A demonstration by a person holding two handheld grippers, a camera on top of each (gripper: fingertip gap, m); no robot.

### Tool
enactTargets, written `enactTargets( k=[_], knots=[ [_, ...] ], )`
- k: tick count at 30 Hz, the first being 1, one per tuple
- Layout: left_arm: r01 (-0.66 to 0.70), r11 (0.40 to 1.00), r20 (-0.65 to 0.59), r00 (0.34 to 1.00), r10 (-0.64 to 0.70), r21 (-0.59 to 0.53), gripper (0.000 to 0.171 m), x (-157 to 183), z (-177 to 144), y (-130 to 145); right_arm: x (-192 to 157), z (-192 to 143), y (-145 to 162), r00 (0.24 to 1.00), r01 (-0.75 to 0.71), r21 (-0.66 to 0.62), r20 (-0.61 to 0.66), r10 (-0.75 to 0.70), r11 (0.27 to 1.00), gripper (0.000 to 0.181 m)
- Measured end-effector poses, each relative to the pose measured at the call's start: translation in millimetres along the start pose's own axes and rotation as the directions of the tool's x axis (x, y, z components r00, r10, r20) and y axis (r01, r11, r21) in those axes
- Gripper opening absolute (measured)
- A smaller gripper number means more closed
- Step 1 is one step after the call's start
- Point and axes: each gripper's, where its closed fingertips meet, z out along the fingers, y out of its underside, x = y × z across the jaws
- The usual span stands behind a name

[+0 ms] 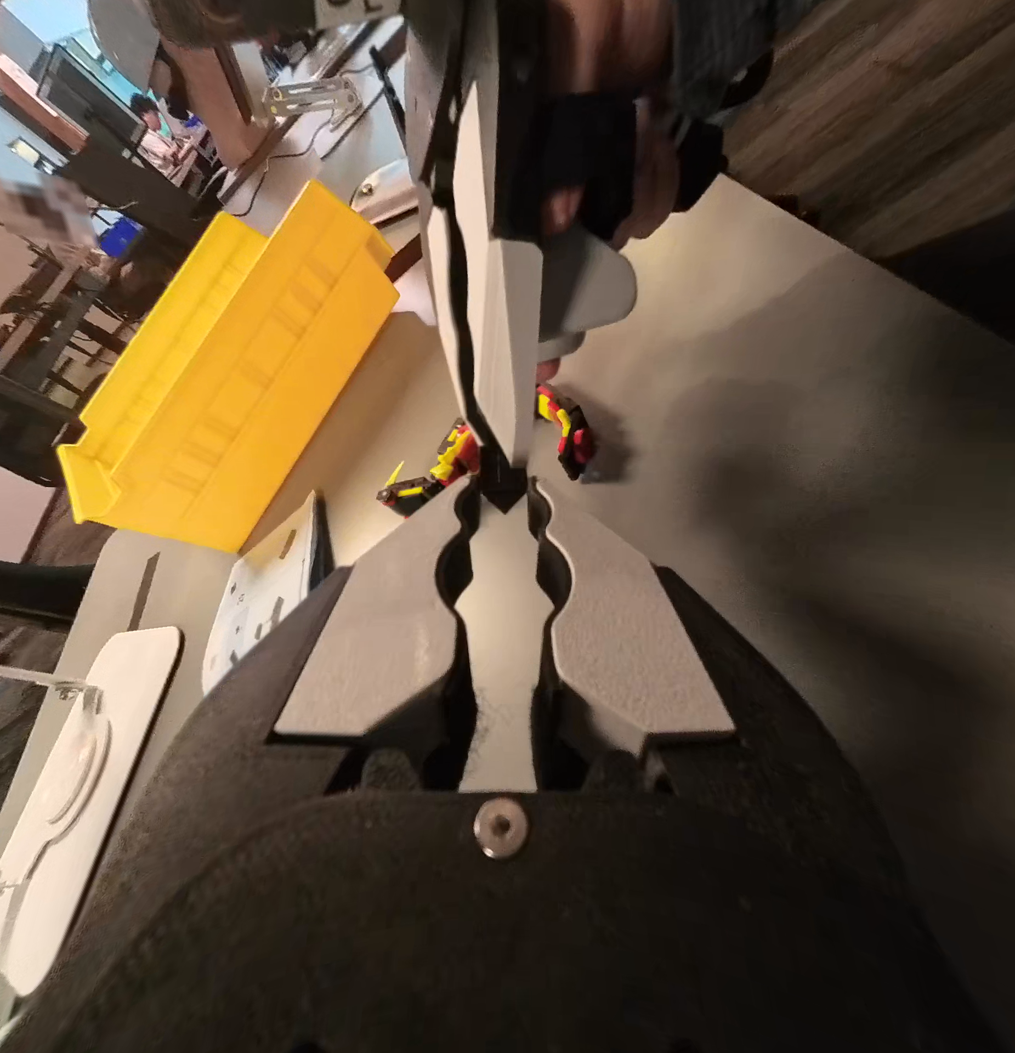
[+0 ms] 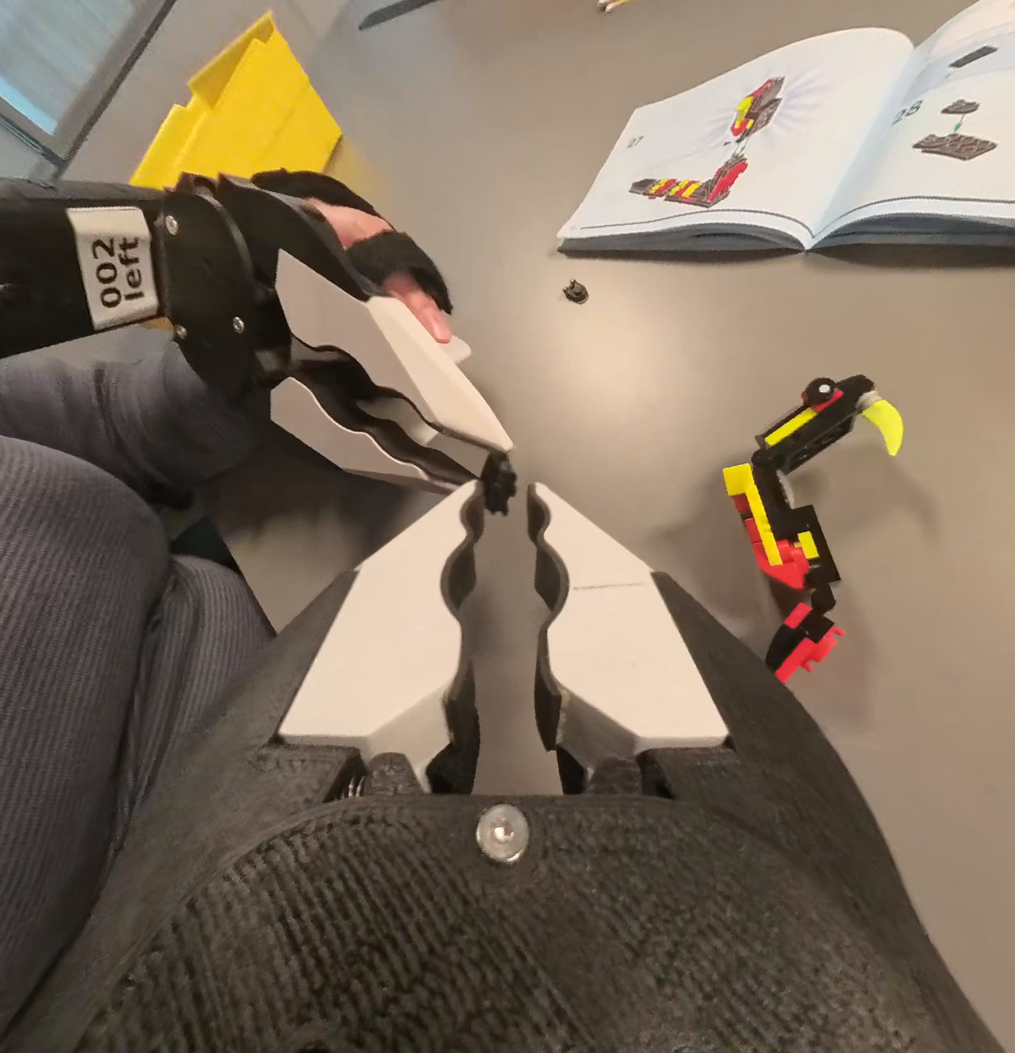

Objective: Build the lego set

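A small black Lego piece (image 2: 500,484) sits at the meeting tips of both grippers, above the grey table. In the right wrist view my left gripper (image 2: 490,464) comes in from the left and is shut on it. My right gripper (image 2: 504,487) has its jaws a narrow gap apart around the piece; its left fingertip (image 2: 472,491) touches it. In the left wrist view the piece (image 1: 502,493) lies between my left gripper's tips (image 1: 503,483), under the right gripper (image 1: 496,453). A black, red and yellow bird model (image 2: 790,513) lies on the table to the right, partly hidden in the left view (image 1: 570,433).
An open instruction booklet (image 2: 778,159) lies at the back right. A yellow bin (image 1: 226,399) stands to the left, also in the right view (image 2: 237,108). One loose small black part (image 2: 575,292) lies near the booklet. A person's grey-trousered leg (image 2: 66,570) is at the left. Left and right tips are no more than a few centimetres apart.
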Motion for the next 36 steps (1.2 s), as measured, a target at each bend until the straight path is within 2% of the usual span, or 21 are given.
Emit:
enactTargets(
  k=[2, 4, 6, 7, 9, 11, 19, 21, 24, 27, 31, 33, 36],
  knots=[
    [0.015, 1.0, 0.017, 1.0, -0.015, 0.01, 0.015, -3.4, -1.7, -1.6, -4.2, -1.6, -5.5, 1.0, 0.009, 0.036, 0.022, -0.01, 0.999, 0.007],
    [0.151, 0.985, -0.003, 0.989, -0.151, 0.09, 0.016, -6.3, -5.5, -11.2, -11.6, -6.8, -12.0, 0.996, 0.066, 0.095, 0.054, -0.072, 0.993, 0.005],
    [0.406, 0.893, -0.14, 0.912, -0.385, 0.196, 0.039, -7.1, -12.9, -26.5, -25.3, -14.5, -20.9, 0.981, 0.15, 0.183, 0.092, -0.168, 0.972, 0.005],
    [0.518, 0.824, -0.22, 0.853, -0.474, 0.231, 0.04, -9.0, -17.5, -32.8, -31.9, -18.1, -24.9, 0.971, 0.19, 0.225, 0.098, -0.216, 0.956, 0.005],
    [0.648, 0.699, -0.342, 0.758, -0.555, 0.302, 0.031, -15.0, -28.3, -43.9, -41.3, -22.8, -29.2, 0.948, 0.276, 0.273, 0.084, -0.308, 0.922, 0.005],
    [0.69, 0.648, -0.396, 0.72, -0.57, 0.322, 0.021, -16.5, -33.1, -47.8, -47.5, -24.4, -30.0, 0.923, 0.345, 0.289, 0.066, -0.378, 0.893, 0.005],
    [0.731, 0.614, -0.515, 0.665, -0.541, 0.299, 0.005, -6.0, -37.7, -59.1, -57.9, -29.1, -33.4, 0.876, 0.438, 0.346, 0.043, -0.48, 0.83, 0.005],
    [0.714, 0.634, -0.498, 0.683, -0.535, 0.299, 0.005, -5.2, -36.6, -56.9, -55.9, -28.6, -32.1, 0.877, 0.446, 0.335, 0.022, -0.481, 0.83, 0.005],
    [0.663, 0.695, -0.456, 0.727, -0.513, 0.276, 0.005, -1.6, -34.2, -49.7, -51.4, -34.0, -32.0, 0.853, 0.508, 0.311, -0.054, -0.519, 0.803, 0.013],
    [0.628, 0.735, -0.442, 0.753, -0.488, 0.257, 0.005, 2.5, -32.8, -45.0, -49.3, -33.9, -24.9, 0.832, 0.55, 0.23, -0.065, -0.551, 0.803, 0.011],
    [0.626, 0.737, -0.459, 0.749, -0.478, 0.255, 0.005, 4.6, -33.2, -45.6, -50.3, -29.2, -17.1, 0.823, 0.564, 0.165, -0.039, -0.566, 0.809, 0.012],
    [0.621, 0.743, -0.463, 0.751, -0.472, 0.25, 0.005, 5.9, -33.5, -45.4, -51.1, -27.7, -16.9, 0.825, 0.561, 0.166, -0.032, -0.565, 0.811, 0.004],
    [0.636, 0.729, -0.475, 0.739, -0.478, 0.255, 0.005, 5.4, -35.7, -47.0, -53.8, -27.9, -18.0, 0.831, 0.548, 0.189, -0.011, -0.556, 0.815, 0.003]
  ],
)
